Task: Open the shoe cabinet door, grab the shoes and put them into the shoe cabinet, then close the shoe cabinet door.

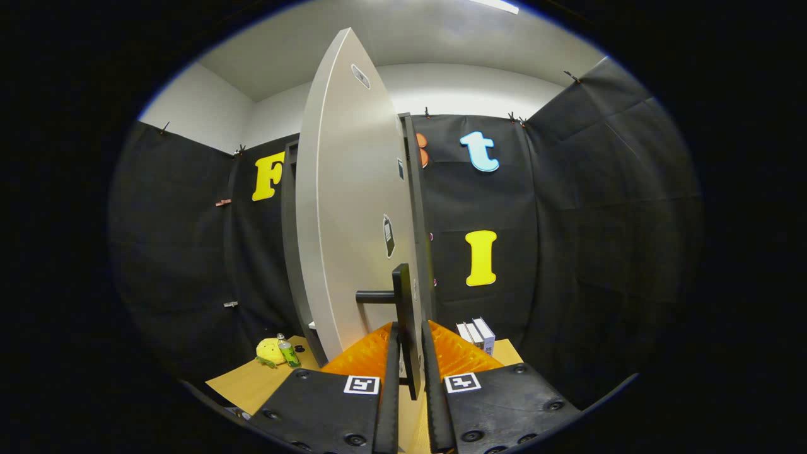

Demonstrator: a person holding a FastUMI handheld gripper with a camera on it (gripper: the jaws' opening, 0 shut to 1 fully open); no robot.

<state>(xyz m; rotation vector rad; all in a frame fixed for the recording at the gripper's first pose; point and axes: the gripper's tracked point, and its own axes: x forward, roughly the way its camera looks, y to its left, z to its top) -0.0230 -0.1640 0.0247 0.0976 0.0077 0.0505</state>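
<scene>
While fingers (pixel 410 359) clamp the handle (pixel 403 302), shoe cabinet door (pixel 347 221) ajar, contents hidden

A pale grey-white shoe cabinet door (pixel 343 208) carried a black handle (pixel 403 315), while on the tan wooden table (pixel 252 381) sat a yellow plush toy (pixel 270 351), a green-labelled bottle (pixel 289 352) and white-spined books (pixel 477 334), the gripper's (pixel 410 359) fingers closed on the handle.

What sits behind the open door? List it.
Past the door, left, a table holds a yellow toy and a green bottle. The cabinet interior is covered by the door. The gripper is shut on the handle.
</scene>
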